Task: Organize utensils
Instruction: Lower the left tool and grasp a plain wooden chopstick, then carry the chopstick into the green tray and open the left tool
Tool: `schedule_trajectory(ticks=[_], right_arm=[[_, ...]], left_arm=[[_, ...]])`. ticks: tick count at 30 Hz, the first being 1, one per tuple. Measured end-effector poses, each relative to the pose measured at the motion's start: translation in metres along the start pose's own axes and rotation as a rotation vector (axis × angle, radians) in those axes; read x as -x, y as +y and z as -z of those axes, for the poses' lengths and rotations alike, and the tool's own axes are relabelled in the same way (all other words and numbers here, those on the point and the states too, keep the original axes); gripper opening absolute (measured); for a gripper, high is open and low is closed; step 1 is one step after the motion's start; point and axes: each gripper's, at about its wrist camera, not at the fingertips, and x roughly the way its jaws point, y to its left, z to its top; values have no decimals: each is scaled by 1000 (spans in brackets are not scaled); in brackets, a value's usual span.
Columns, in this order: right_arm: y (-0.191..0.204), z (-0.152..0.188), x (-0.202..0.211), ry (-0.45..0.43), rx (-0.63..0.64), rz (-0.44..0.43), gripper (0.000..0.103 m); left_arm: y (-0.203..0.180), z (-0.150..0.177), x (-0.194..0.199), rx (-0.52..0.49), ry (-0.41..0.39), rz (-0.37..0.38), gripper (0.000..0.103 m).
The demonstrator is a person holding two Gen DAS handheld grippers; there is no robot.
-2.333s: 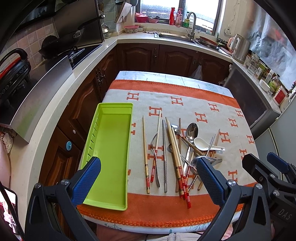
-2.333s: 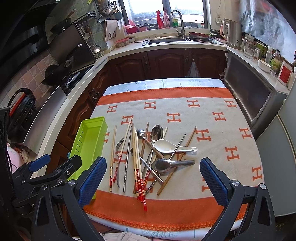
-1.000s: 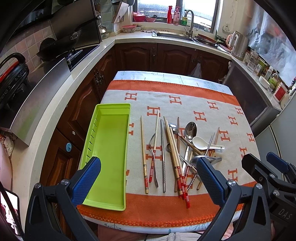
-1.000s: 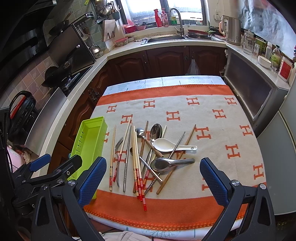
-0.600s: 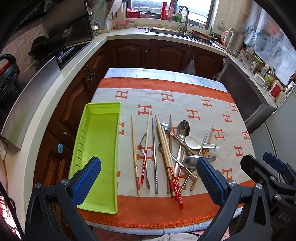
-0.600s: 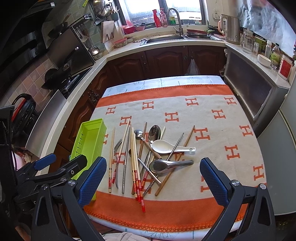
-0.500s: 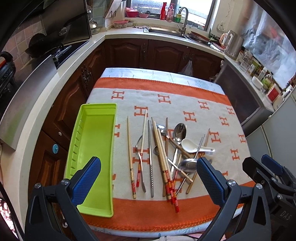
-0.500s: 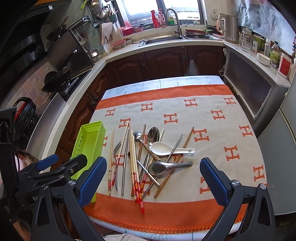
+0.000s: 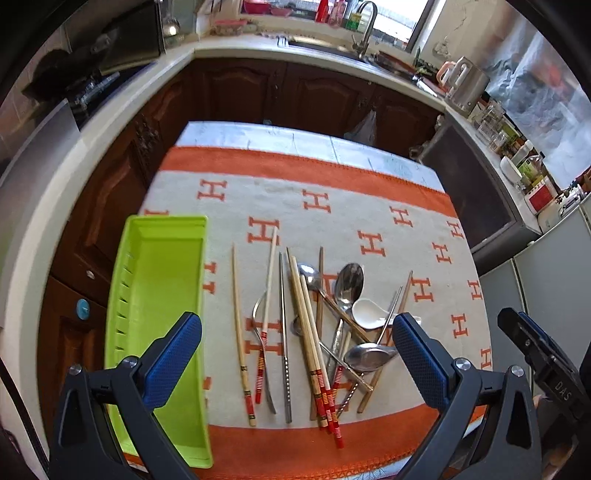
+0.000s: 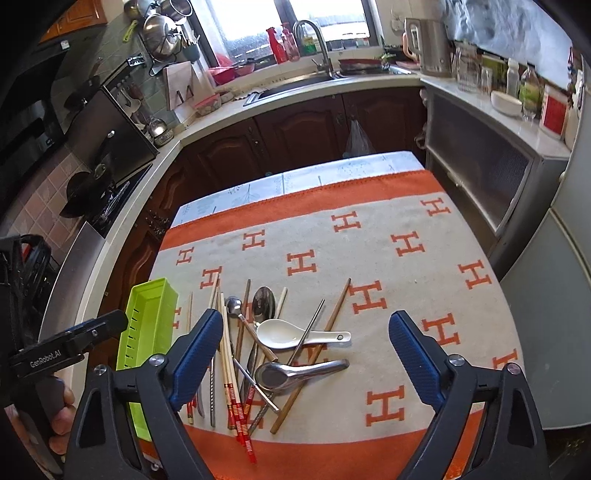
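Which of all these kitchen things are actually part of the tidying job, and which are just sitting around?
Part of the job:
green tray, empty
chopsticks
metal spoons
white ceramic spoon
both open grippers, left and right, holding nothing

Just lying about:
kettle
spray bottles on the windowsill
pans on the wall
white bowl

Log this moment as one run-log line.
phase: approach | left claw: open, empty | right claw: open, just narrowing, empty | green tray: empty | utensils: untouched

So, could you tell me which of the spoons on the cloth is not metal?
The white ceramic spoon; the other spoons in the pile are shiny steel.
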Motion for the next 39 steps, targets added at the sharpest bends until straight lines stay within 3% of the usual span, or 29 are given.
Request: schedule_trajectory(ticks=[3,5,7,12,19,25,39], right_arm=[[-12,0,-18,40,-19,-33,86],[-16,4,-28,68,-22,-48,82],[-19,9,-39,91,-18,-53,81],[-19,30,-61,132,18,-54,80],[-19,64,-94,209,58,-41,76],[-18,78,-106,237,68,-62,76],[-21,82,-110,252,49,-90,76]], left_arm=[[-1,10,-30,4,74,22,97],[-1,19,-50,9,116,38,85],[2,32,-71,41,168,92,66],[9,56,-109,90,247,133,36],[-7,69,-129,46,276,114,14],[-14,72,-137,13,289,80,9],[-7,70,-138,8,277,29,8]])
